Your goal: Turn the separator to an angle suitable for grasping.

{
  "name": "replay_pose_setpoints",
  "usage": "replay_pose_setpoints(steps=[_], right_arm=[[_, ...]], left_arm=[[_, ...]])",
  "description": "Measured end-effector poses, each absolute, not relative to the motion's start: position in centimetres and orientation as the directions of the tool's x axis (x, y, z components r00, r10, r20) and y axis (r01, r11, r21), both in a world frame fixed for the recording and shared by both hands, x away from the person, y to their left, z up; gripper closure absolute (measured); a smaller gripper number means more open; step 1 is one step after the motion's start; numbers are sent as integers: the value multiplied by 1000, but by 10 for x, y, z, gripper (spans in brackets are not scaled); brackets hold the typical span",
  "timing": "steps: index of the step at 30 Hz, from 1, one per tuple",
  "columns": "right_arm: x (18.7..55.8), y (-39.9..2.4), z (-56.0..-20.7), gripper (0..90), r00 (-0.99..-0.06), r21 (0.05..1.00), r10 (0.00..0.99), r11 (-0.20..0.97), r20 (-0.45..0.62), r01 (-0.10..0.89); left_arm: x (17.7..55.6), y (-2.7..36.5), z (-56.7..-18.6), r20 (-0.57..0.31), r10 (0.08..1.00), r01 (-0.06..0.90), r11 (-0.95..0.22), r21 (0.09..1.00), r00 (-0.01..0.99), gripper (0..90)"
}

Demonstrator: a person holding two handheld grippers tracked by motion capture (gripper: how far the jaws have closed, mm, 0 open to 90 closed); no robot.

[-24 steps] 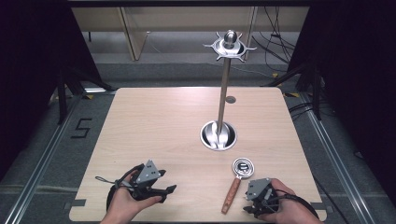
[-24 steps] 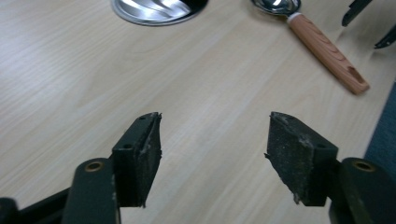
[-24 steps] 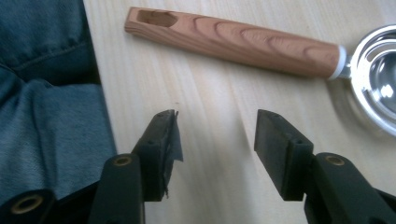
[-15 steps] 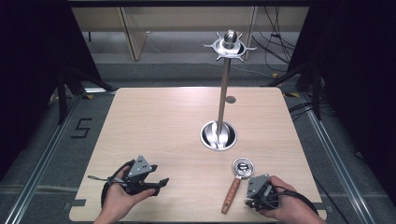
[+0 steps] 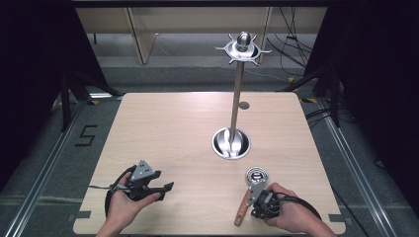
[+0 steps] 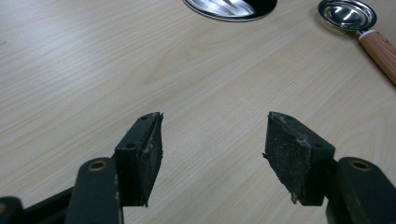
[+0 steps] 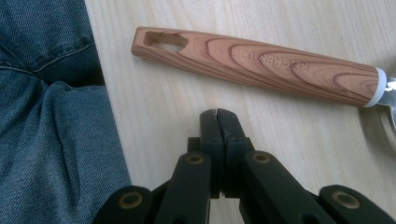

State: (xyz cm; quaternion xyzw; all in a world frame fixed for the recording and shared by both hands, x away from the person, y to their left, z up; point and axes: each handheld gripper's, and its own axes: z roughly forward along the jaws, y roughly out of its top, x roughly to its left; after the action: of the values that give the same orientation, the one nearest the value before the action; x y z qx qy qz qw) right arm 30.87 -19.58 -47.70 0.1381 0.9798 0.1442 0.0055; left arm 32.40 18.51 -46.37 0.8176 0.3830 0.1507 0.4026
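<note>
A pale wooden table [image 5: 163, 128] stands on grey floor amid dark surroundings. The left gripper [image 6: 212, 140] hovers with jaws apart; the right gripper [image 7: 218, 122], jaws pressed together, sits just beside the wood-handled utensil [image 7: 261, 63] near the stand [image 5: 231, 143].

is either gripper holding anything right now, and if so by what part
Nothing is held. The left gripper is open over bare table. The right gripper is shut on nothing, just short of the wooden handle of the utensil lying on the table.
</note>
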Motion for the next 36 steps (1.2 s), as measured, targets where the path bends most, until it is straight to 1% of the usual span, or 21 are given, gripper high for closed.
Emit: replay_pose_setpoints(steps=[7, 9, 10, 11, 12, 15, 16, 19, 22, 25, 26, 27, 28, 29, 30, 31, 32, 33, 34, 35, 36], right_arm=[[316, -183, -478, 900, -968, 276, 248, 929, 34, 247], [316, -181, -478, 900, -965, 279, 260, 924, 35, 260], [317, -179, -478, 900, -966, 283, 256, 924, 36, 256], [320, -176, -478, 900, -964, 293, 261, 920, 38, 261], [322, -175, -479, 900, -967, 296, 252, 921, 39, 252], [325, -171, -478, 900, -967, 307, 251, 918, 40, 251], [325, -169, -477, 900, -962, 296, 266, 916, 61, 272], [330, -165, -477, 900, -966, 323, 258, 912, 25, 252], [332, -162, -478, 900, -966, 317, 258, 914, 29, 253], [334, -156, -475, 895, -974, 307, 226, 926, 15, 220], [335, -154, -473, 870, -981, 307, 196, 933, 12, 190], [333, -153, -468, 834, -977, 311, 211, 930, -17, 195], [334, -152, -465, 800, -981, 317, 192, 932, -26, 174], [334, -152, -465, 800, -981, 317, 192, 932, -26, 174], [337, -152, -457, 717, -988, 316, 139, 942, -64, 112], [337, -152, -457, 717, -988, 316, 139, 942, -64, 112], [340, -152, -452, 662, -986, 263, 116, 961, -118, 82], [340, -152, -452, 662, -986, 263, 116, 961, -118, 82], [350, -151, -454, 617, -986, 249, -6, 967, -167, -48], [353, -151, -454, 602, -981, 231, -40, 969, -188, -84], [353, -151, -454, 602, -981, 231, -40, 969, -188, -84]], left_arm=[[325, 187, -464, -77, 758, 514, -361, 779, 648, 362], [325, 187, -464, -67, 758, 511, -369, 776, 649, 362], [325, 186, -466, -90, 767, 523, -341, 781, 635, 362], [327, 188, -465, -65, 761, 511, -367, 777, 646, 362], [326, 186, -466, -81, 766, 514, -345, 786, 638, 362], [327, 188, -465, -65, 761, 512, -369, 776, 646, 362], [327, 188, -465, -64, 761, 512, -369, 776, 646, 362], [327, 188, -465, -66, 763, 515, -367, 775, 643, 362], [328, 189, -465, -71, 759, 517, -369, 772, 647, 362], [328, 189, -465, -67, 763, 521, -371, 769, 643, 361], [328, 189, -465, -67, 763, 521, -371, 769, 643, 361], [327, 189, -466, -79, 764, 516, -352, 781, 640, 361], [327, 189, -466, -79, 764, 516, -352, 781, 640, 361], [328, 189, -466, -79, 763, 518, -354, 779, 641, 361], [328, 189, -466, -68, 766, 517, -363, 775, 640, 361], [328, 189, -466, -68, 766, 517, -363, 775, 640, 361], [328, 189, -467, -72, 762, 518, -364, 774, 644, 361], [328, 189, -467, -72, 762, 518, -364, 774, 644, 361], [328, 189, -466, -72, 762, 519, -364, 774, 643, 361], [327, 189, -466, -71, 763, 519, -365, 773, 642, 361], [327, 189, -466, -71, 763, 519, -365, 773, 642, 361]])
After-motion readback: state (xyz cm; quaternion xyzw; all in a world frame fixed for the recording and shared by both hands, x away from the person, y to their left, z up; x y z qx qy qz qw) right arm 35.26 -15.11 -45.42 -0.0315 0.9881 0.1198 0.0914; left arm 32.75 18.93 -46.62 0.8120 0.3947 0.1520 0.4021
